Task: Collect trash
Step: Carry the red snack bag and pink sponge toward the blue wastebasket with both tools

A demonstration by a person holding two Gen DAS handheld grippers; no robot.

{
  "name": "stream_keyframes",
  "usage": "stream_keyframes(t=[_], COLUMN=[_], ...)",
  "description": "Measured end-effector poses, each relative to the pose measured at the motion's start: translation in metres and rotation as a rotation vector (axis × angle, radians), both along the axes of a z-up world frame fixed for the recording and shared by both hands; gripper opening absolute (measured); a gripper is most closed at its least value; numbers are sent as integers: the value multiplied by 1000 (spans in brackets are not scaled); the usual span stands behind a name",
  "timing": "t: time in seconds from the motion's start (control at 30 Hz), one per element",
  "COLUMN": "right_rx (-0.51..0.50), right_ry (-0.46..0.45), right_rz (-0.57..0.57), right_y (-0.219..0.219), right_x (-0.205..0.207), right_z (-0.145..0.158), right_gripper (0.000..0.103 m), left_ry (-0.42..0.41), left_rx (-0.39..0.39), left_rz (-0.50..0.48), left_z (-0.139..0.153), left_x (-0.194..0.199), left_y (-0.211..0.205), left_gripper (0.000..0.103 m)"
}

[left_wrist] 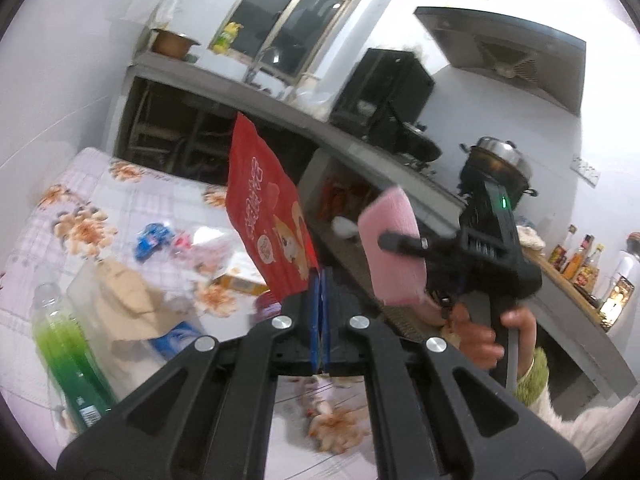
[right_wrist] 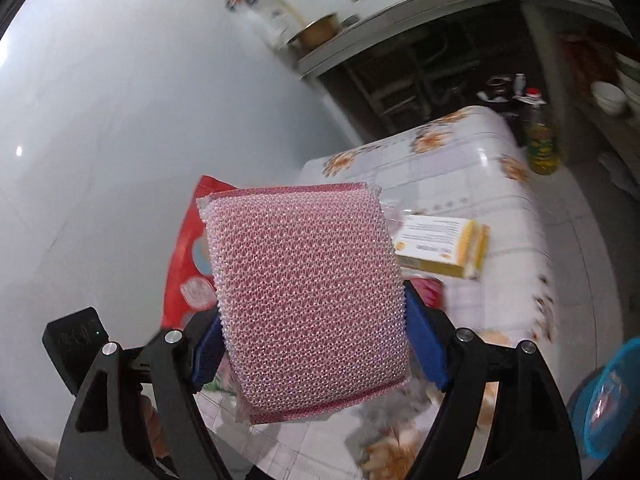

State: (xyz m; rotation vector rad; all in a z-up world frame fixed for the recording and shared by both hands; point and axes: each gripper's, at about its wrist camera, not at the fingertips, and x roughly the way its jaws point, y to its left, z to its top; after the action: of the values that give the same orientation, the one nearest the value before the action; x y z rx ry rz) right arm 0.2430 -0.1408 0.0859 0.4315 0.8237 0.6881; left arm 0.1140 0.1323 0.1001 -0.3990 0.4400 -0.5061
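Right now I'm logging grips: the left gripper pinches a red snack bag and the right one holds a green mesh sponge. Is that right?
Not quite: the mesh sponge in the right gripper is pink, not green, as the right wrist view shows. The left gripper does pinch the red snack bag.

Through the left wrist camera I see my left gripper [left_wrist: 320,312] with its jaws pinched on the bottom edge of the snack packet [left_wrist: 268,216], which stands up above the desk [left_wrist: 160,196]. To its right, my right gripper [left_wrist: 404,248] holds the scouring pad [left_wrist: 394,240] at about the same height — the two near each other but apart. Below, on the desk, a bottle [left_wrist: 68,344] lies at the left with crumpled paper [left_wrist: 132,300] just beside it; small wrappers [left_wrist: 154,238] sit farther back. Through the right wrist camera the pad [right_wrist: 308,296] sits between the jaws, the packet [right_wrist: 188,256] behind it on the left, a carton [right_wrist: 440,248] on the desk to the right.
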Motion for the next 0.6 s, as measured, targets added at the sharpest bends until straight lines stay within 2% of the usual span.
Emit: stream_keyframes(t=[0.13,0.33,0.6], right_rx=[51,96,110], right_ry=[5,17,55], right_rz=[-99,-242,-430], right_y=[-44,-102,-180], right_x=[-28,-64,-97], right_z=[-11,-29,-58], right_gripper=[77,77,77], left_ry=[-21,-6,40], left_rx=[12,51,89], left_rz=[-61,-168,-362], left_z=[9,17,12], left_x=[1,9,30], left_y=[-27,-82,-186], left_gripper=[0,0,0])
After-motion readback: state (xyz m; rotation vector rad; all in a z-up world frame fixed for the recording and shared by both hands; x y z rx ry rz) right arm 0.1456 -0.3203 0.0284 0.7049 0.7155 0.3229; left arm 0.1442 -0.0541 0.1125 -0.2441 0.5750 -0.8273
